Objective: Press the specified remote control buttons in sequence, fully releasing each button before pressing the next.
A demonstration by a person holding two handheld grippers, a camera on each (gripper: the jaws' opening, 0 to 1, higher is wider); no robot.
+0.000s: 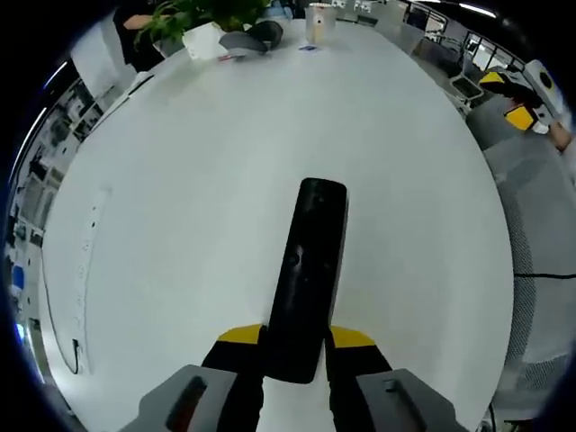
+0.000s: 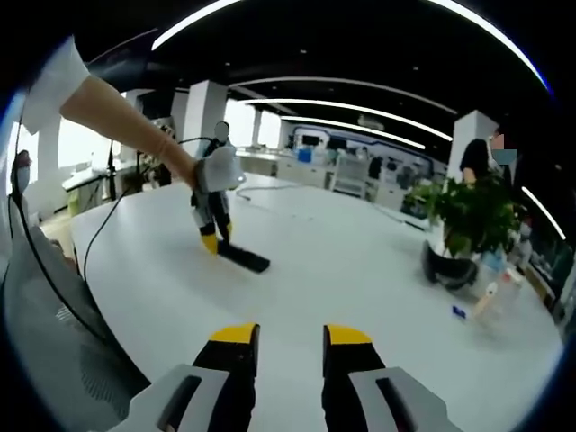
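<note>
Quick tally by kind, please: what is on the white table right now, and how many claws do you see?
Remote: 1, black, held in the left claw
Potted plant: 1
Cup: 1
Claws: 2, the right claw open over the table
Total: 5
Small items by the plant are too blurred to name.

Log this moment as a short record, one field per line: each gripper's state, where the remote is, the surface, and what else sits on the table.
left gripper: shut on the black remote, near end between its yellow-tipped jaws
right gripper: open, holds nothing, hangs above the table near its edge
remote position: lies flat on the table, pointing away from the left gripper
surface: large white table
other items: potted plant at the far side, cup
</note>
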